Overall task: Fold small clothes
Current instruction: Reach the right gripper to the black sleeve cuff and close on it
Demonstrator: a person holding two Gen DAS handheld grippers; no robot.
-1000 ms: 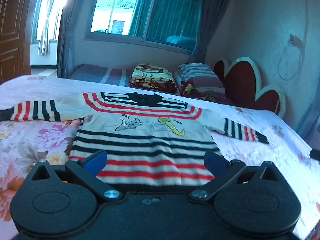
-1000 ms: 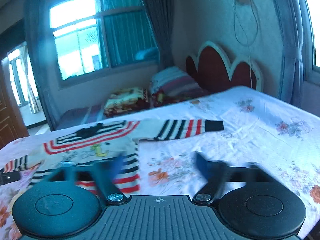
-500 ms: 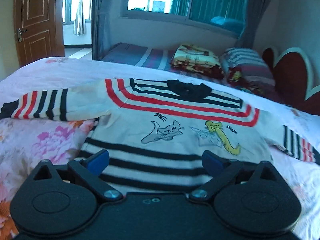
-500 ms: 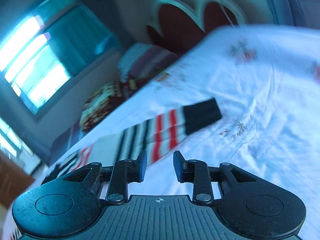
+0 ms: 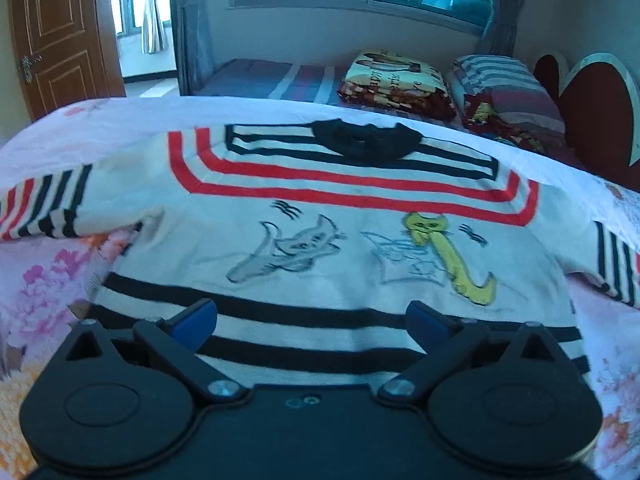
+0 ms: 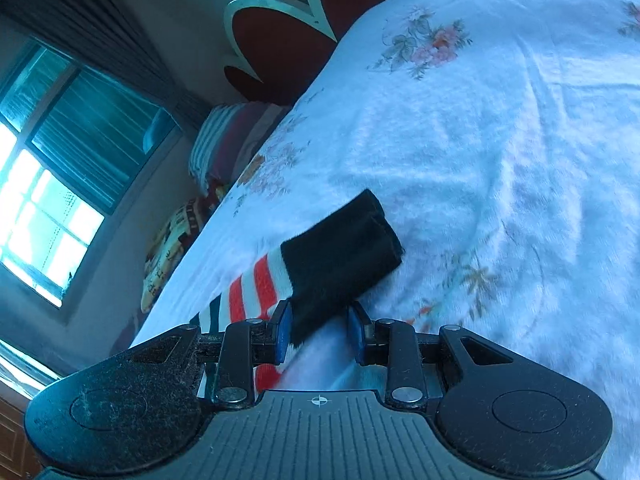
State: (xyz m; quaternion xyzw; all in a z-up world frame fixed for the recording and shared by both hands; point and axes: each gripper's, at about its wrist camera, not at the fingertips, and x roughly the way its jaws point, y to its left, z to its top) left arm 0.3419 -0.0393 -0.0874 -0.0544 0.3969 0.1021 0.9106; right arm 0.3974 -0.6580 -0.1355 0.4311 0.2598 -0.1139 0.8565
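A small white sweater (image 5: pixel 328 248) with red and black stripes, a black collar and two cat drawings lies flat on the bed, sleeves spread out. My left gripper (image 5: pixel 312 320) is open above its lower striped body. My right gripper (image 6: pixel 320 332) is part open, its blue pads on either side of the right sleeve's black cuff (image 6: pixel 340 256). The cuff's edge lies between the jaws and a gap shows beside the right pad.
The bed has a white floral sheet (image 6: pixel 500 140). Folded blankets (image 5: pixel 396 80) and a striped pillow (image 5: pixel 504 88) lie at the far side by a red headboard (image 5: pixel 592 120). A window and a wooden door (image 5: pixel 60 36) stand behind.
My left gripper moved forward over the sweater, staying open. My right gripper swung right and down to the sleeve cuff; its jaws narrowed from wide open to a small gap around the cuff.
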